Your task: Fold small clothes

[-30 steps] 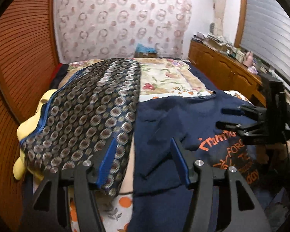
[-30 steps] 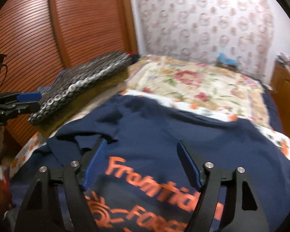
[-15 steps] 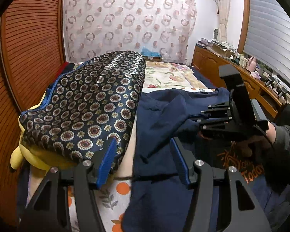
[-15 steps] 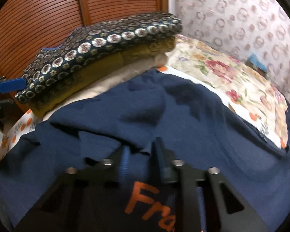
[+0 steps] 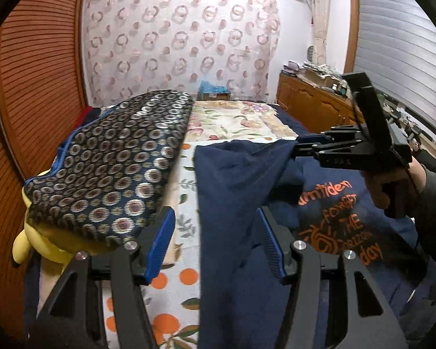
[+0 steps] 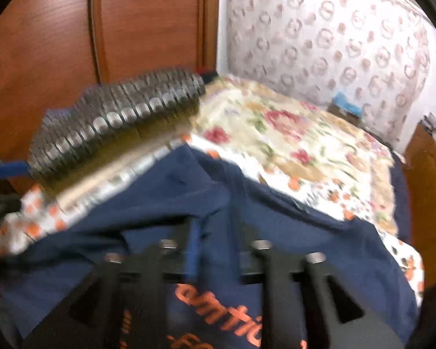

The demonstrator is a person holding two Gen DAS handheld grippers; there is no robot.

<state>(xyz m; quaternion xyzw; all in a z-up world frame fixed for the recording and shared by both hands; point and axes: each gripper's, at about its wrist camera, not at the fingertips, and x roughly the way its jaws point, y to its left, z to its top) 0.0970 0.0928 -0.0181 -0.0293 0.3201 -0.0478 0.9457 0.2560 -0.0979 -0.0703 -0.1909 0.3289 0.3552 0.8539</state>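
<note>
Along the bed's left edge I see a folded dark cushion with silver ring pattern (image 5: 110, 168) over a yellow plush (image 5: 48, 241). My left gripper (image 5: 215, 241) hangs half open and empty above the left edge of the navy cotton T-shirt with orange print (image 5: 337, 212), which lies on the flowered bedsheet (image 5: 235, 122) at the near end. My right gripper (image 5: 300, 145) pinches a raised fold of the shirt while its jaws are opening. I judge folding barely begun: sleeve drawn in, body unfolded
</note>
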